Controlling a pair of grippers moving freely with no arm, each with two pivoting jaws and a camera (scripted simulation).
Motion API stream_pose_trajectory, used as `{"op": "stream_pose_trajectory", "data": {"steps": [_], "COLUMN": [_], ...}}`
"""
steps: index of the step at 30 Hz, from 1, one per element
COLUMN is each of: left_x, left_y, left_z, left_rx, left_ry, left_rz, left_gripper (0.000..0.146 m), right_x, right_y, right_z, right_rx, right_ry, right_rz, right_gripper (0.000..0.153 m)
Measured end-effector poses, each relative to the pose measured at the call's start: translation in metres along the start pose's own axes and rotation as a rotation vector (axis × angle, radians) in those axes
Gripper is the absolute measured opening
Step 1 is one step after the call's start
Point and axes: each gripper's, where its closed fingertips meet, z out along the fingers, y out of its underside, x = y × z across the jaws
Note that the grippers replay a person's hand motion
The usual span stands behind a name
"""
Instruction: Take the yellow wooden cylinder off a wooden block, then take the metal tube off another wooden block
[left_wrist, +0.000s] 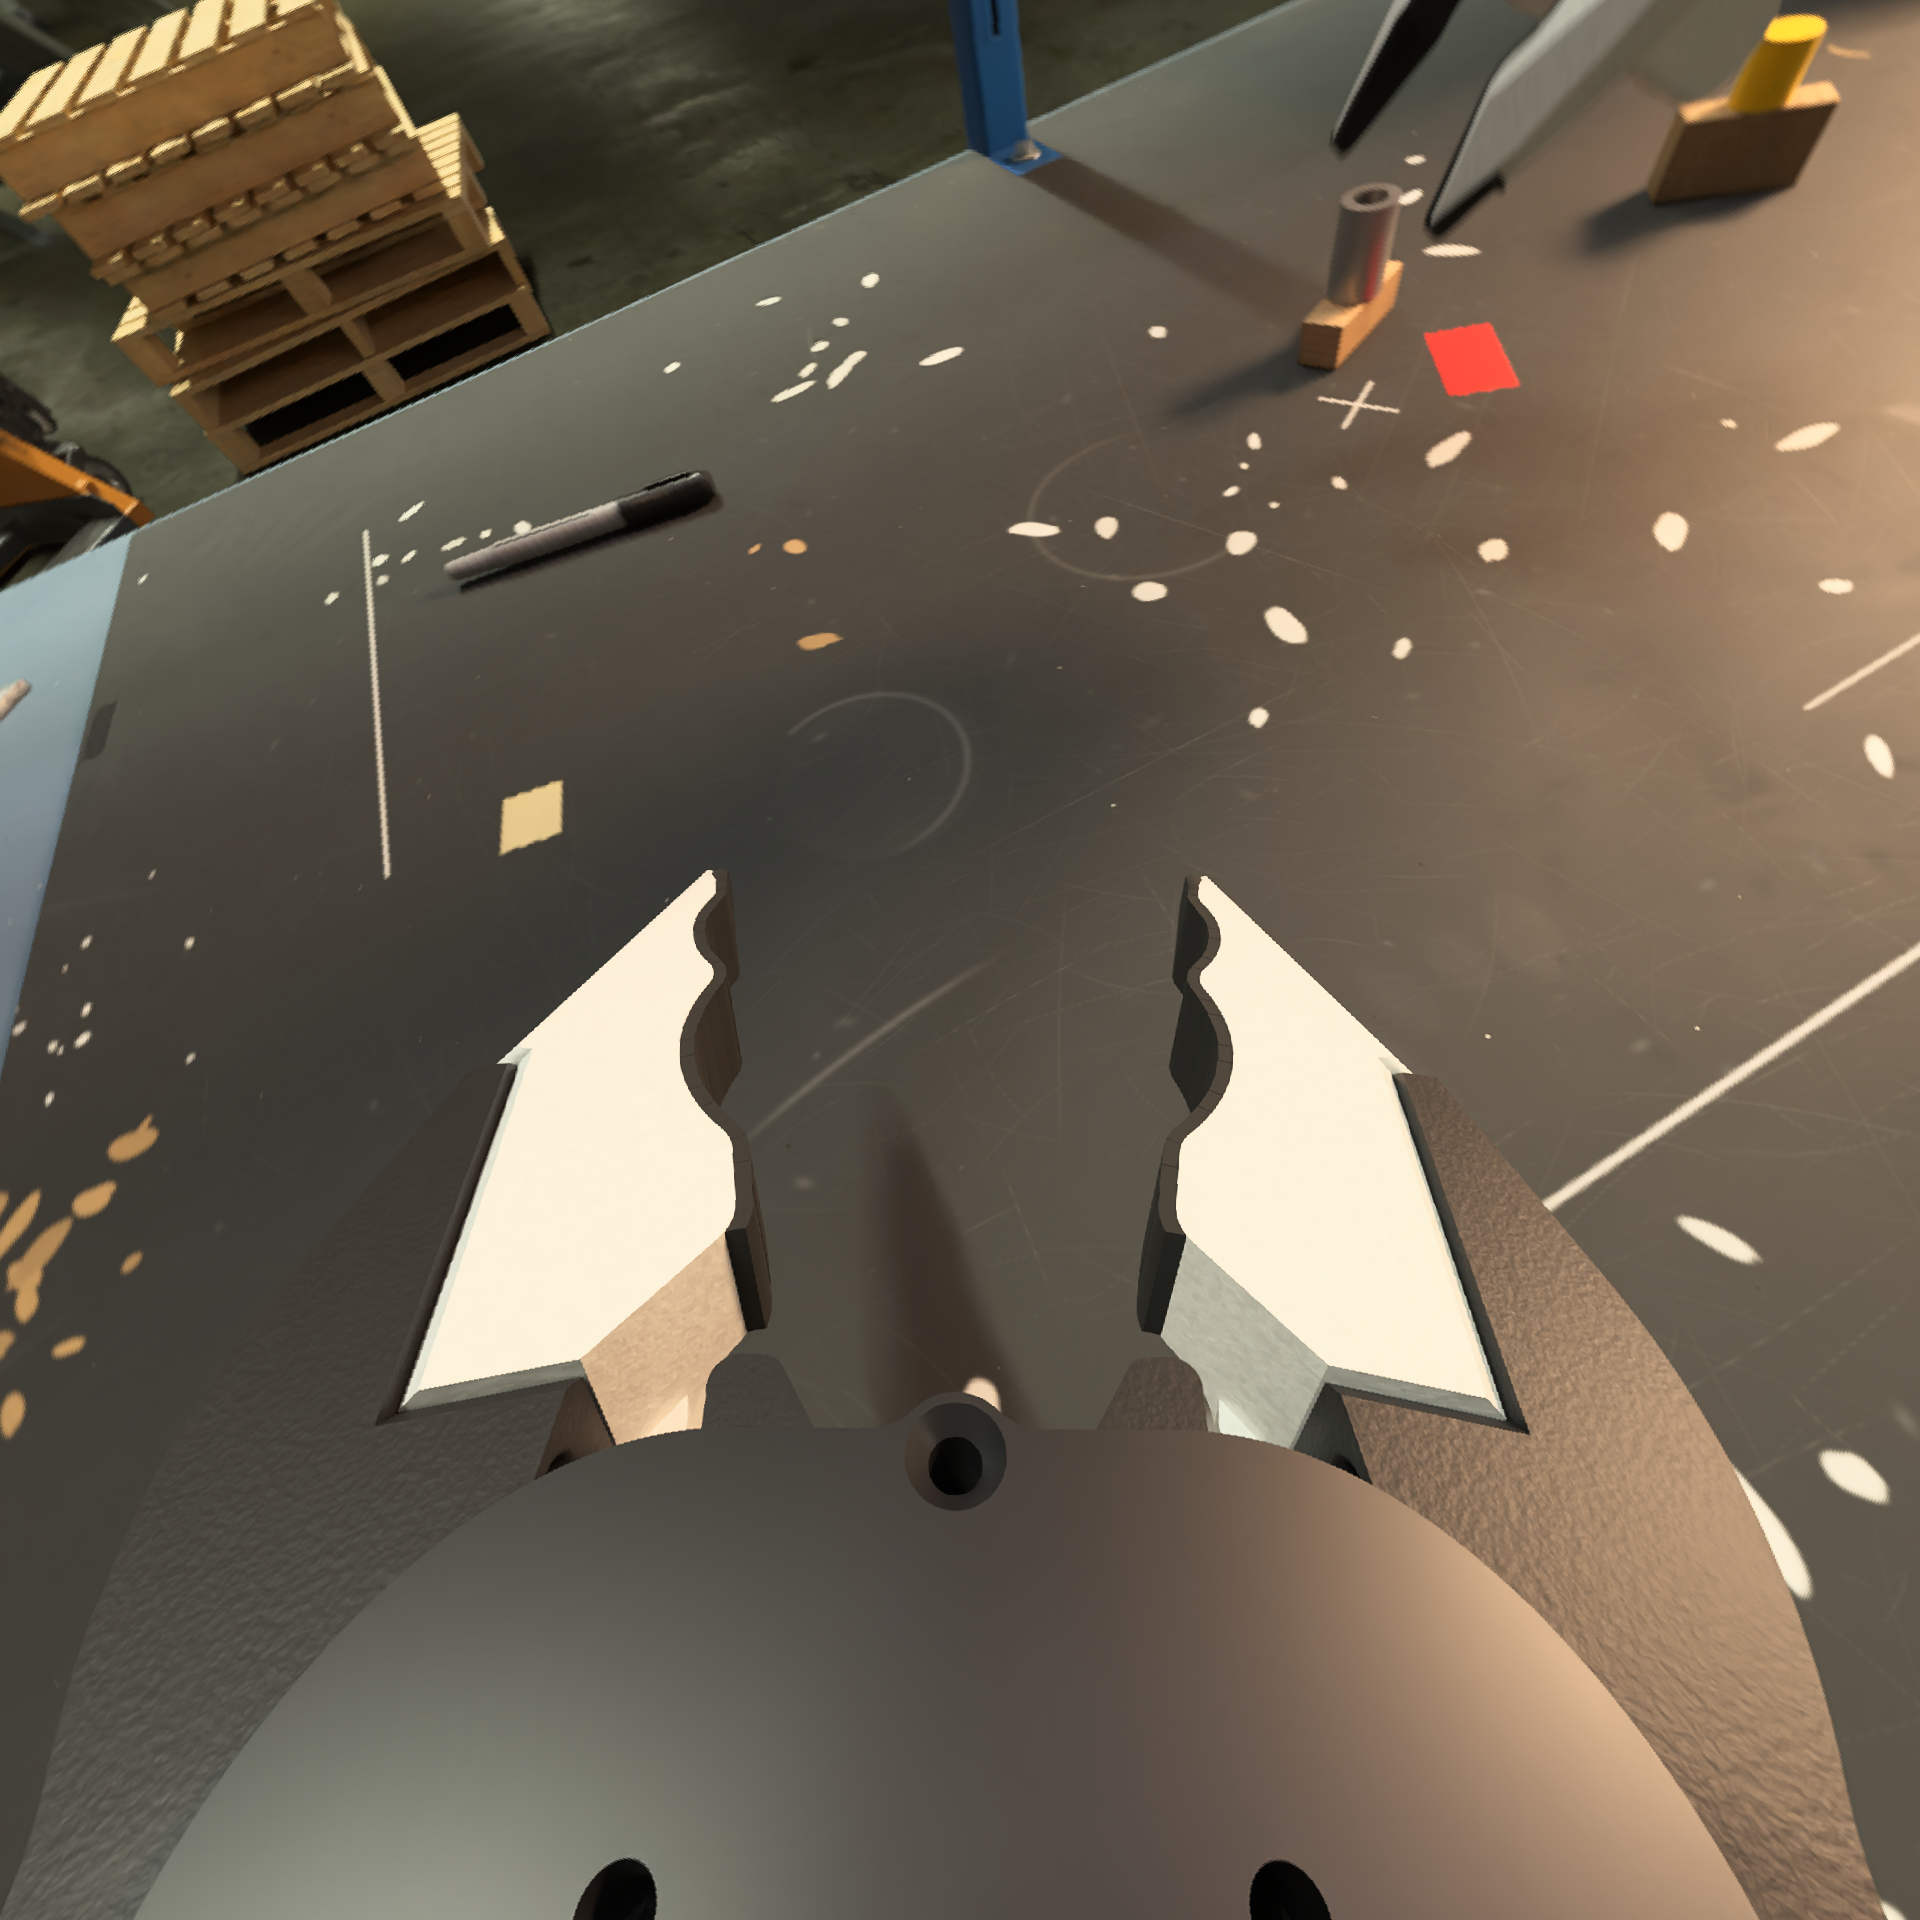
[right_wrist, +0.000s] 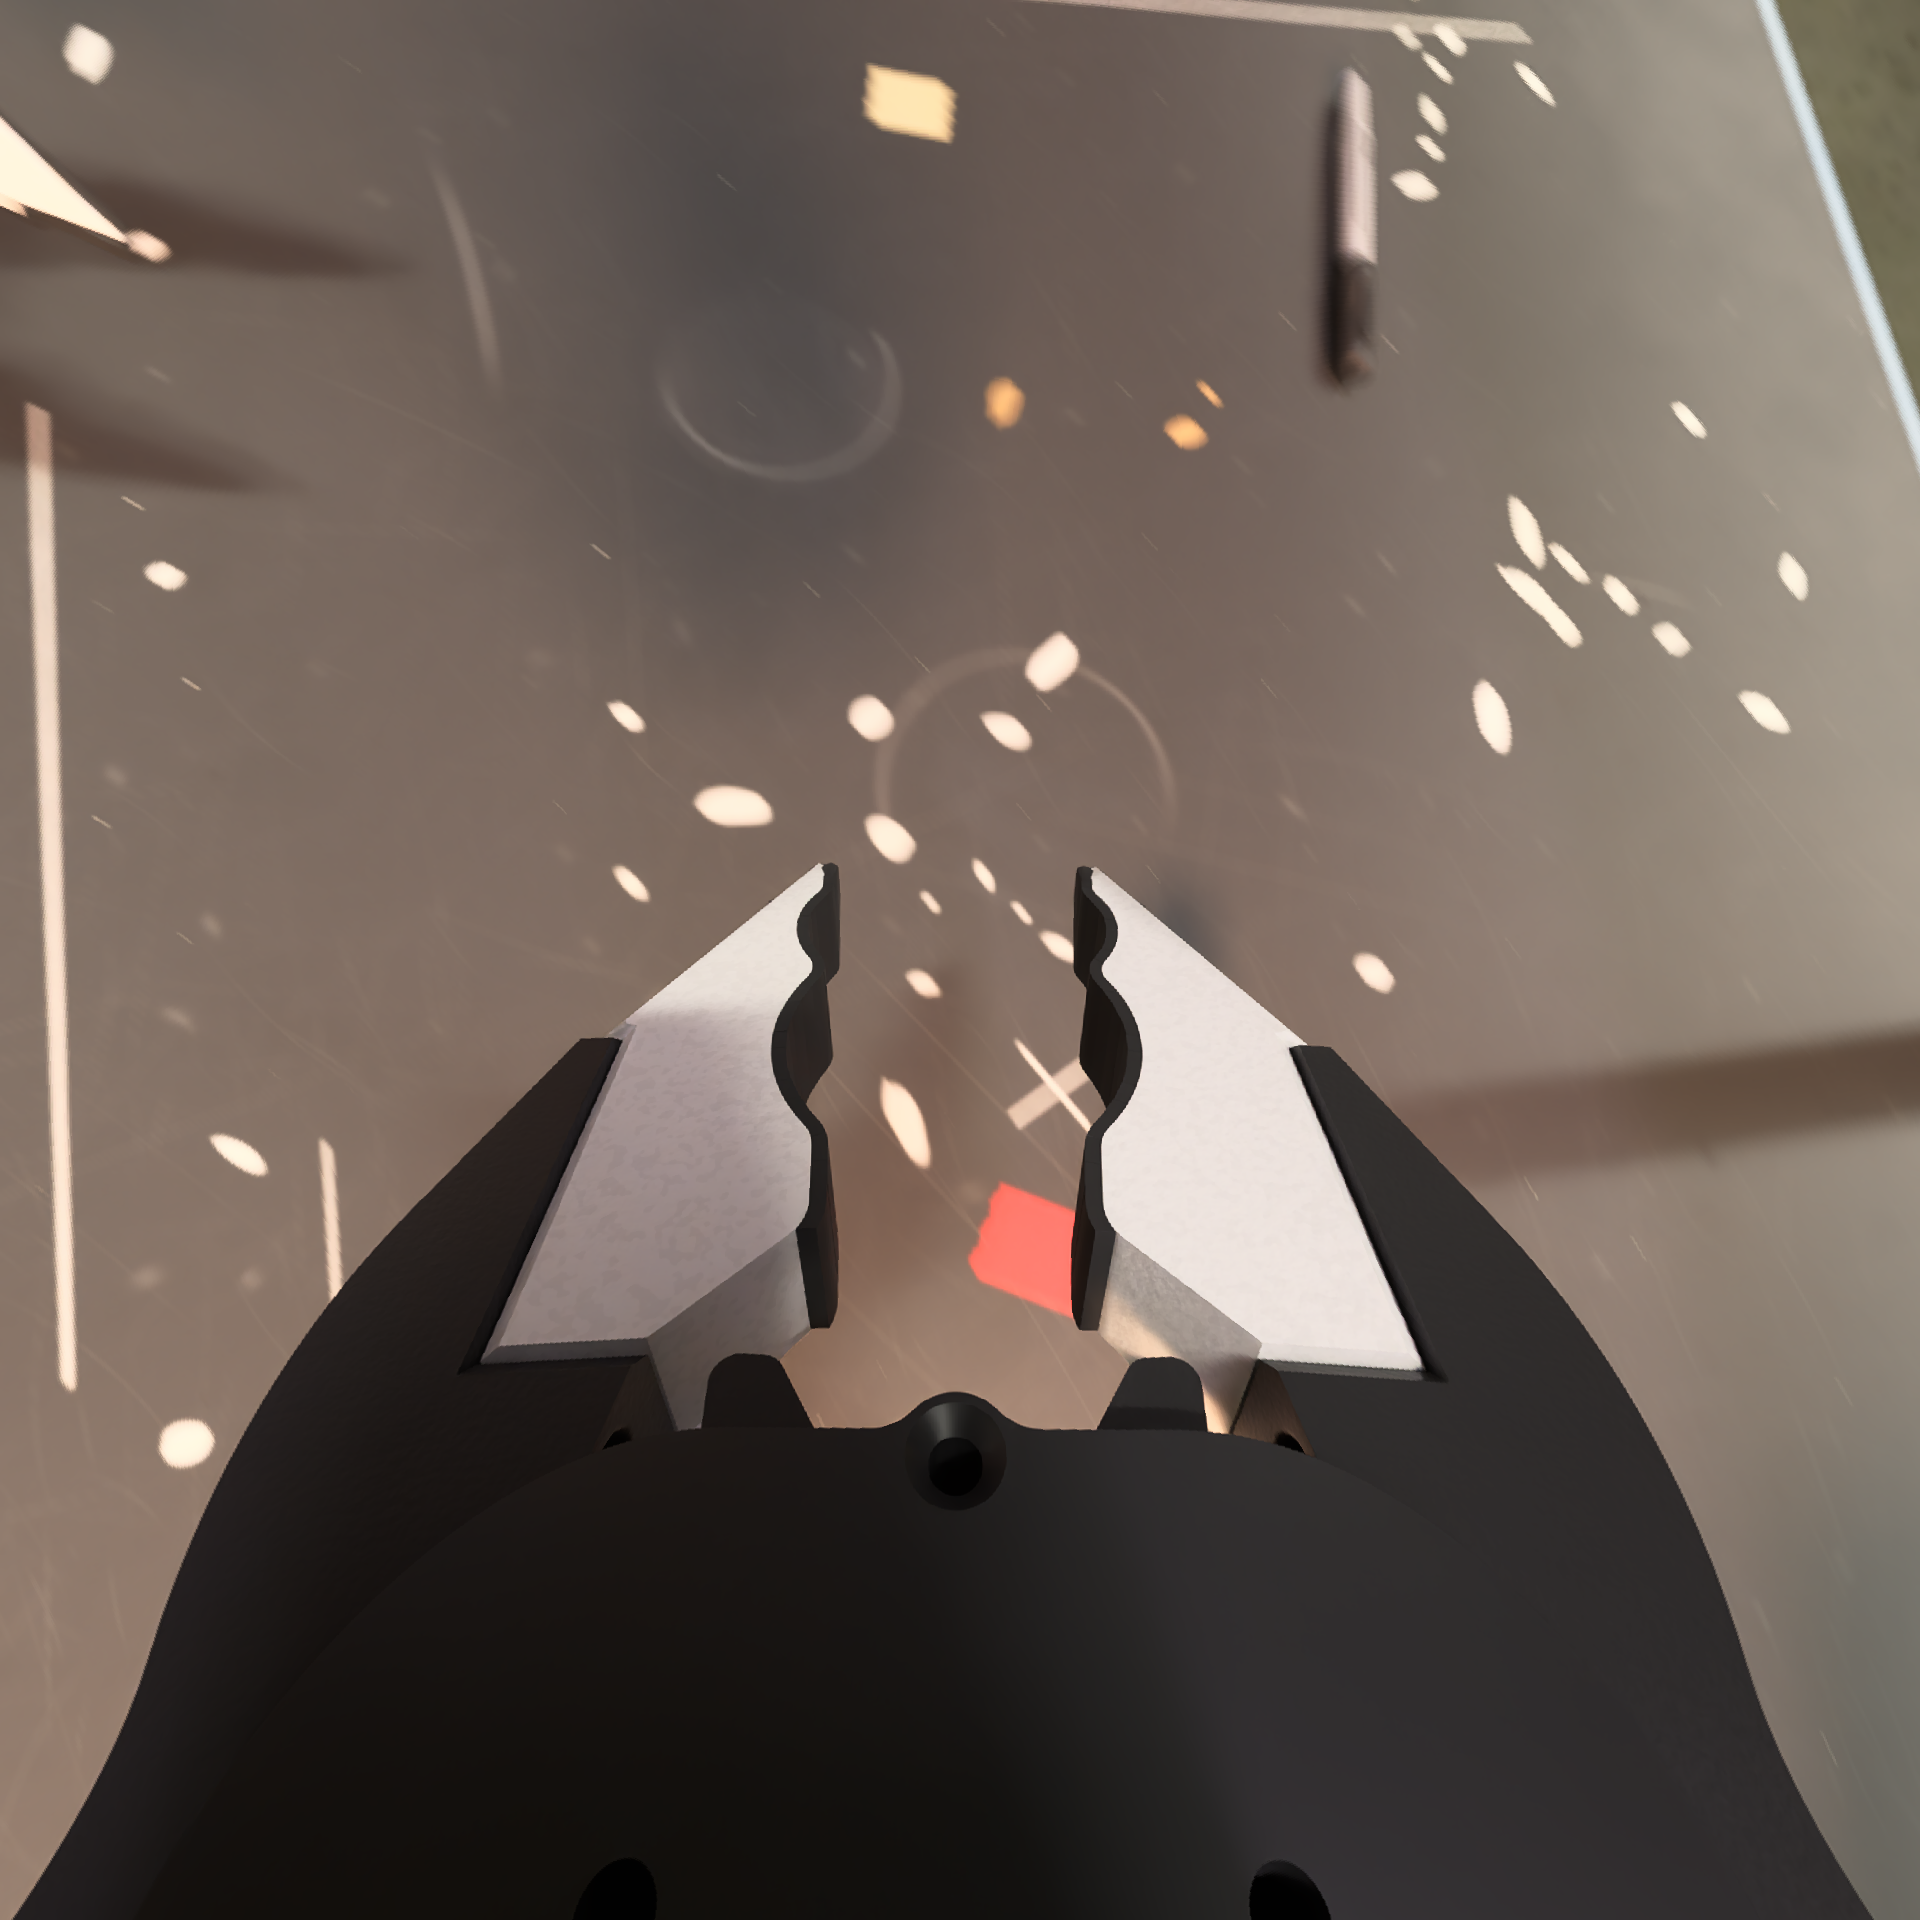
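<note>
Dark, paint-flecked surface (left_wrist: 935, 644) stretches ahead of the left gripper (left_wrist: 954, 904), whose fingers stand wide and empty. Well beyond them, up to their right, the right gripper (left_wrist: 1403, 166) hangs, fingers parted and empty, just beside the yellow wooden cylinder (left_wrist: 1779, 64), upright on its wooden block (left_wrist: 1737, 145). Nearer, the grey metal tube (left_wrist: 1363, 241) stands upright on a smaller wooden block (left_wrist: 1349, 322). I'd judge the right gripper better placed.

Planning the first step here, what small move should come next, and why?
Probably swing the right tongs toward the yellow wooden cylinder. It stands upright on its light wooden block, untouched, beside those open, empty tongs; the left tongs hover far away.
</note>
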Motion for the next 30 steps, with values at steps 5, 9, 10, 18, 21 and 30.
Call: {"op": "stream_pose_trajectory", "data": {"steps": [5, 9, 10, 18, 21, 30], "left_x": [0.007, 0.008, 0.009, 0.009, 0.007, 0.006], "left_y": [-0.001, 0.005, 0.007, 0.013, 0.012, 0.013], "left_z": [0.015, 0.028, 0.03, 0.042, 0.044, 0.047], "left_rx": [-0.034, -0.046, -0.057, -0.108, -0.106, -0.111], "left_ry": [0.024, 0.01, 0.002, -0.058, -0.06, -0.077], "left_rz": [0.039, 0.035, 0.04, 0.087, 0.094, 0.127], "left_gripper": [0.086, 0.086, 0.086, 0.071, 0.065, 0.064], "right_x": [0.05, 0.048, 0.046, 0.071, 0.069, 0.064], "right_y": [0.057, 0.068, 0.068, 0.071, 0.067, 0.055], "right_z": [-0.035, -0.025, -0.02, 0.003, 0.013, 0.031], "right_rx": [-0.113, -0.122, -0.13, -0.218, -0.2, -0.206], "right_ry": [0.127, 0.079, 0.066, 0.152, 0.088, 0.033], "right_rz": [0.041, 0.065, 0.058, 0.017, 0.063, 0.062], "right_gripper": [0.047, 0.048, 0.048, 0.054, 0.054, 0.06]}}
